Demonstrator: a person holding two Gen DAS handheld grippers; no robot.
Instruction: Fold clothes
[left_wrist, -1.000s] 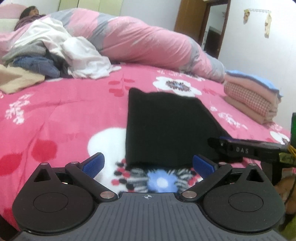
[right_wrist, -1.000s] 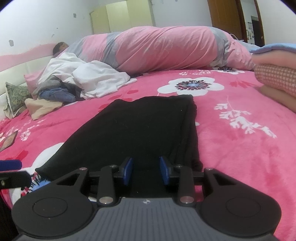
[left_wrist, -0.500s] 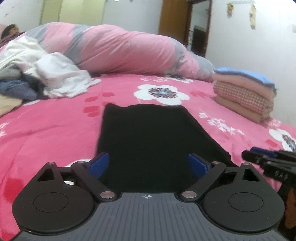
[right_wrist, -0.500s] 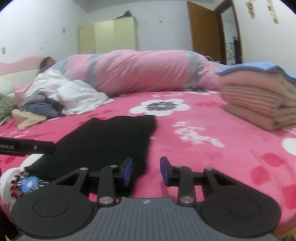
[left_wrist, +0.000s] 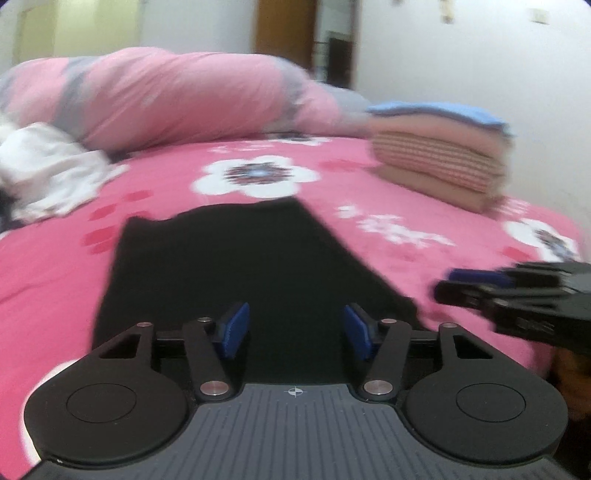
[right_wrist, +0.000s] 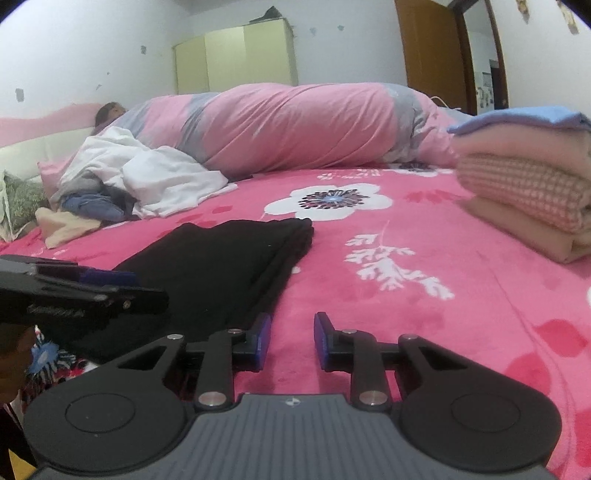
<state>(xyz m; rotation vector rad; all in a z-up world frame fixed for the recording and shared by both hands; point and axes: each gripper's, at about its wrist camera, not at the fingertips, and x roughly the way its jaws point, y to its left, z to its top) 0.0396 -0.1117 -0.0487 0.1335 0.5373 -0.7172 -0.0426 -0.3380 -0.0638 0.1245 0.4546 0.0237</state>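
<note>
Black garment (left_wrist: 236, 266) under closing left tongs (left_wrist: 295, 332), beside right tongs (right_wrist: 291, 341).

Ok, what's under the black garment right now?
The black garment lies flat on the pink floral bedspread. A blue-centred flower print peeks out at its near edge. Whatever else it covers is hidden.

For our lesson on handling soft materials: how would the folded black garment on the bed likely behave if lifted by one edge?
The black garment lies flat in thin layers on the bed, so it would probably droop and unfold. It looks light, since the blanket under it shows no sag. Pushed, it would likely bunch up rather than slide.
</note>
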